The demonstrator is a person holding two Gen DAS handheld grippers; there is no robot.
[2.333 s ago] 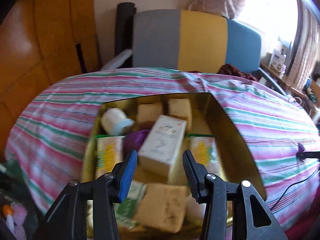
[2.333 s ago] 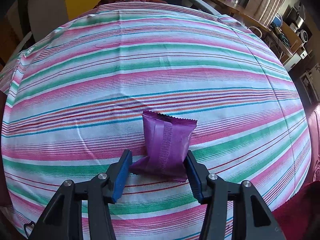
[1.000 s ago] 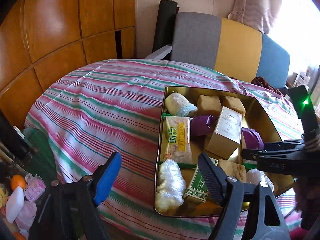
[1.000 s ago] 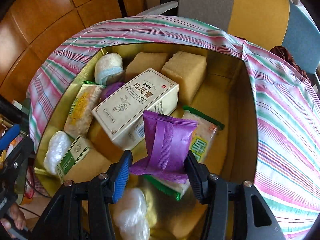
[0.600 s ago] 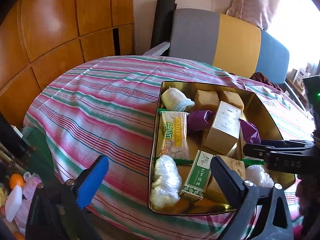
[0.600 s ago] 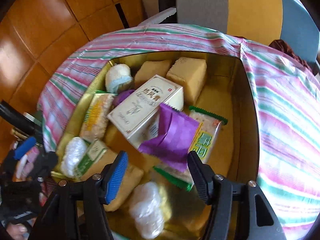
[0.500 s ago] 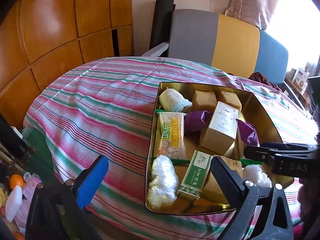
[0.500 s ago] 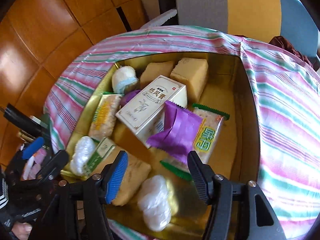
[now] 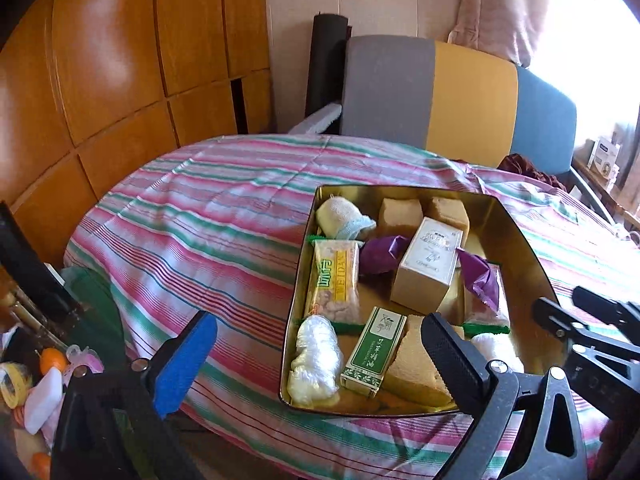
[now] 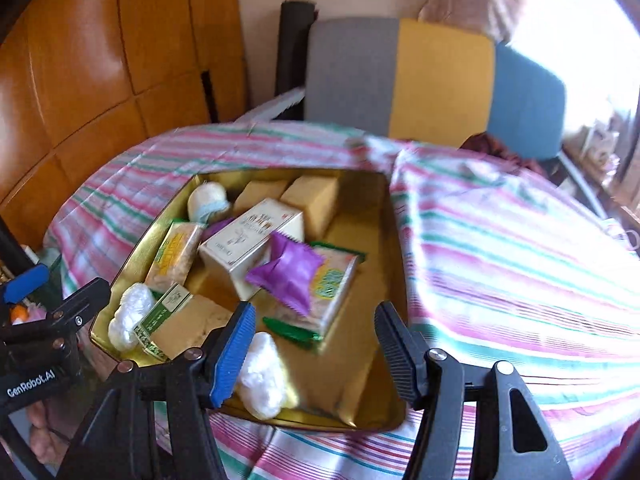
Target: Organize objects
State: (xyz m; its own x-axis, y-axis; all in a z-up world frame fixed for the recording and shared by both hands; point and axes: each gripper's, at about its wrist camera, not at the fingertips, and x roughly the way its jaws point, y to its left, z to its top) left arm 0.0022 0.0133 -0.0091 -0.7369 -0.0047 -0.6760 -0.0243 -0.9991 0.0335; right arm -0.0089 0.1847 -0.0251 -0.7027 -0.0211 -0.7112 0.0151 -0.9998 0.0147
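Right wrist: crinkly purple packet (image 10: 286, 272) in glossy gold tin (image 10: 394, 248).

a home: sofa (image 9: 460, 96), curtain (image 9: 496, 12), striped tablecloth (image 9: 208, 216).

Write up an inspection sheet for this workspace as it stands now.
Surface: striped tablecloth over a round table.
Job's things: gold tray holding a purple packet lying on a snack pack, a cream box and a green box.
Clutter: toys at lower left, off the table.
Grippers: left tongs open; right tongs open, empty.
Cables: nothing seen.
Surroundings: wood panels; sofa.
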